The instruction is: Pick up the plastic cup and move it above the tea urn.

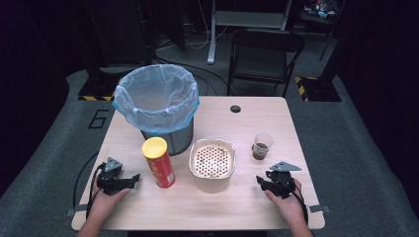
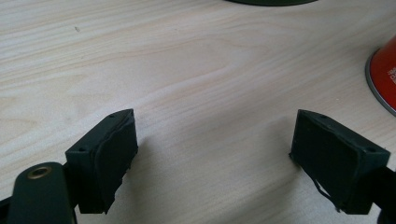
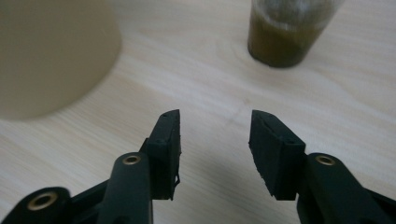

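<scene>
Our right gripper (image 3: pixel 215 140), jaws narrowed and empty, faces the clear plastic cup of brown liquid (image 3: pixel 286 32) standing upright just ahead, slightly right.

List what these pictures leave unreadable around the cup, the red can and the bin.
- Cup: its rim is cut off by the top edge of the right gripper view; the brown contents are blurred.
- Red can: label print too small in the high view; the left gripper view's right edge cuts off most of it.
- Bin: its bottom is hidden by the blue liner.
</scene>
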The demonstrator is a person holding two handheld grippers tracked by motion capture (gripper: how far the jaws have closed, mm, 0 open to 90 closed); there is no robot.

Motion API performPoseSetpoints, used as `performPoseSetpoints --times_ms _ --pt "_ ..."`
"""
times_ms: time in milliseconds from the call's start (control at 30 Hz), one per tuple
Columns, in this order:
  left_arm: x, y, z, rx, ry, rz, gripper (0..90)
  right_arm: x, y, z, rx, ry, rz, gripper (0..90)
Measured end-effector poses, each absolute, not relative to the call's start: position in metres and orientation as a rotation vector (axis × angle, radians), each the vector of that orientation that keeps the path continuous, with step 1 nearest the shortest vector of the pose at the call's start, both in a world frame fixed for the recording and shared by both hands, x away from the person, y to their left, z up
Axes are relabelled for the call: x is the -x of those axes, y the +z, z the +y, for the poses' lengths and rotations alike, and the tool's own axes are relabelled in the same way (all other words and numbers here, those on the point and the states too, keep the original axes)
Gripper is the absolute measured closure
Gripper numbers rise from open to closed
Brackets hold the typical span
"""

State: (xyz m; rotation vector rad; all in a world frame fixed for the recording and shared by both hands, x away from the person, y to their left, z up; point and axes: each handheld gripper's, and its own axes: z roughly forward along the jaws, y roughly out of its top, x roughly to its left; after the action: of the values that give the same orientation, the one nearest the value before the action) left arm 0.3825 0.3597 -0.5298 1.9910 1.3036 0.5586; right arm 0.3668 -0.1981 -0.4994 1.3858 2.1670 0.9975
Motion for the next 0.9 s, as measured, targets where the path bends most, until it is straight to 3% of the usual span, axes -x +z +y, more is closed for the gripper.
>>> performPoseSetpoints --times_ms 100,533,900 --pt "-0.382 -0.531 0.359 -1.977 0.566 1.299 14.2 -0.366 -0.482 -0.191 -1.404 1.071 2.151 58.1" --pt "-0.379 -0.53 0.361 -1.994 0.556 1.287 14.2 -0.388 -0.406 -0.15 -1.248 1.181 2.242 57.1" --pt "-0.379 -0.53 0.361 -1.993 0.558 1.286 14.2 -0.416 -0.398 -0.116 -1.187 1.163 2.285 60.3"
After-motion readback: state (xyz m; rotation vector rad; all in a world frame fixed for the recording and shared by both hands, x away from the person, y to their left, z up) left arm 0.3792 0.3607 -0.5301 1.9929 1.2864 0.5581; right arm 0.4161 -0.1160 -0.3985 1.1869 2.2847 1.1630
